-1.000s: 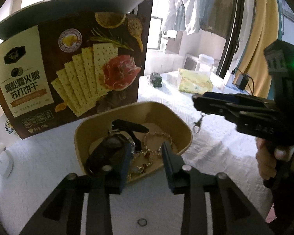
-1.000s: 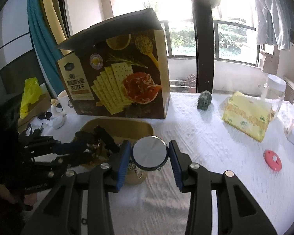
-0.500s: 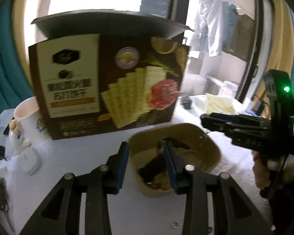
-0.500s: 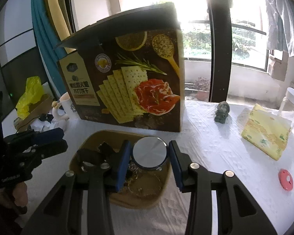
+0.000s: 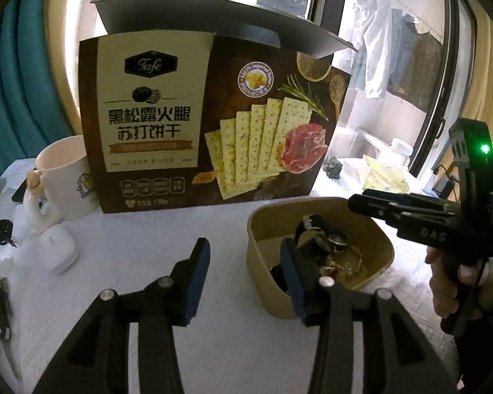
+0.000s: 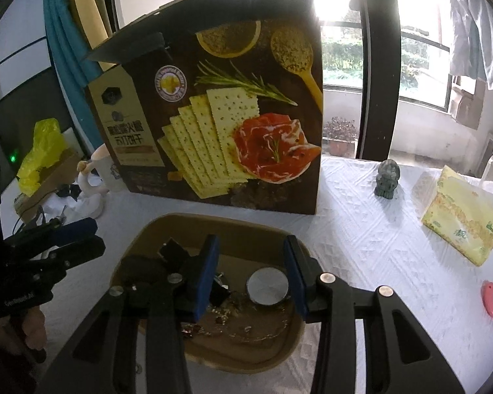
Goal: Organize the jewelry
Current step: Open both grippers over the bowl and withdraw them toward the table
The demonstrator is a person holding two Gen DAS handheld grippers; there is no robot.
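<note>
Nearest in the right wrist view, the right gripper (image 6: 251, 271) is held spread wide above the tan bowl (image 6: 167, 226), with nothing clamped between its blue pads. A round silver disc (image 6: 268, 285), probably a watch back or a small tin lid, is seen lying free in the bowl just inside the right-hand pad. Around it a tangle of jewelry (image 6: 233, 315) is spread over the bowl floor, with dark strap-like pieces (image 6: 172, 256) heaped on the left.

In the left wrist view, the left gripper (image 5: 245, 267) is likewise held wide apart and empty, poised over the white tablecloth (image 5: 141, 229) beside the bowl (image 5: 256, 229), one pad overlapping the near rim in the picture.

Trouble could arise if the right pads are lowered and closed among the chains: a loop could be snagged and several pieces dragged out together. The light bowl could also be tipped or pushed if its rim is struck by the left gripper.

Farther back, a large cracker box (image 6: 220, 115) is stood upright behind the bowl, with a white mug (image 5: 65, 177) to its left.

The chains are too small and glare-blurred to be counted. Part of the bowl's contents is hidden behind the grippers, and whether the disc is attached to a strap cannot be told.
</note>
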